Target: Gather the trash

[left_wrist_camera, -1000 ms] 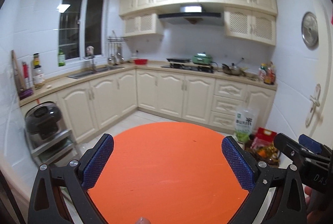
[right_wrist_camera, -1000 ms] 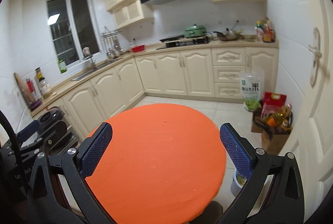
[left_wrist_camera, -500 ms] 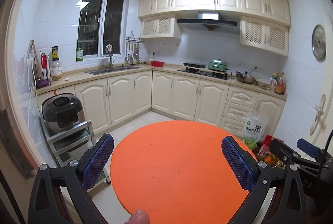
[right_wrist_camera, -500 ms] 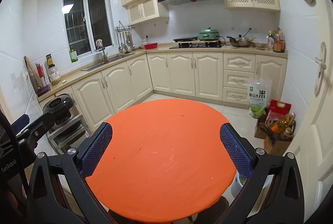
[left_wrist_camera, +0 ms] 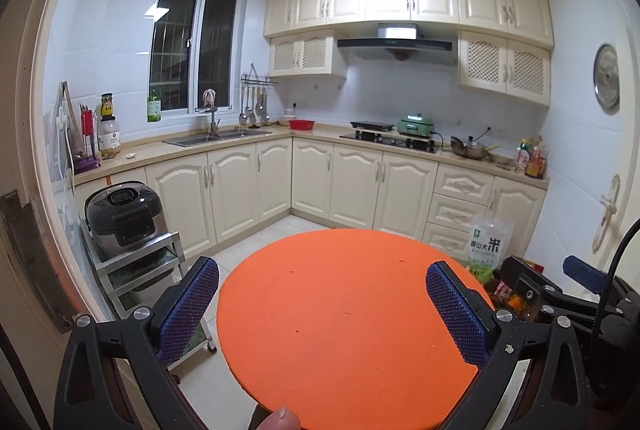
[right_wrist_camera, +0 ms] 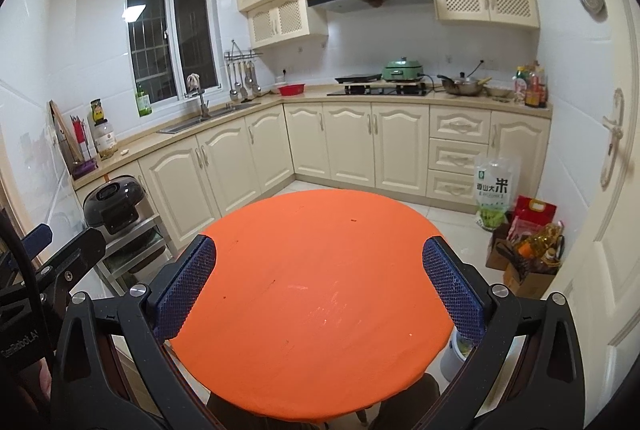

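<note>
Jaws on both the left gripper (left_wrist_camera: 322,306) and right gripper (right_wrist_camera: 320,282) hang spread wide, empty, pulled back higher than before over the round orange table (right_wrist_camera: 312,294); can't spot trash.

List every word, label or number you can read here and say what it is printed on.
"香山大米": the rice bag on the floor by the drawers; its smaller print is blurred.
Jar and bottle labels by the window: too small to read.
Lettering on the left hand-held gripper body, seen at the right view's edge: partly cut off, unreadable.
</note>
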